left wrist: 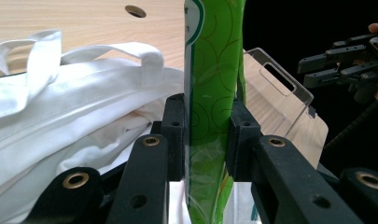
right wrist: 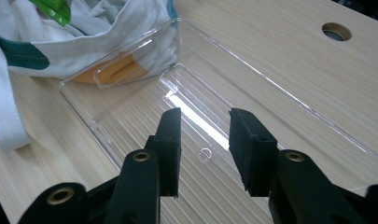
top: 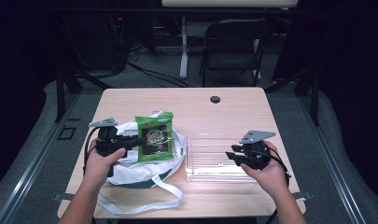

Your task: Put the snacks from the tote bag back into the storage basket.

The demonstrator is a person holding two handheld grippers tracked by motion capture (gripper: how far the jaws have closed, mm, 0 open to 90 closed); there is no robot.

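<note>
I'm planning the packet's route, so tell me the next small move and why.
Probably carry the green plastic snack packet sideways to the clear plastic tray. The left hand-held gripper is shut on the packet, holding it upright over the white cloth bag, and the tray holds nothing, with the right hand-held gripper open above it.

Dark room; folding chair (top: 233,44) behind wooden table (top: 233,105); grey floor (top: 289,107).

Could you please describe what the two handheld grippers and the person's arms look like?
Both the left gripper and the right gripper are black, with flat rectangular pads on jointed bars that have brass-ringed holes. Each carries a grey three-cornered plate on top and trails a black cable. The forearms are bare, with no sleeves or gloves.
</note>
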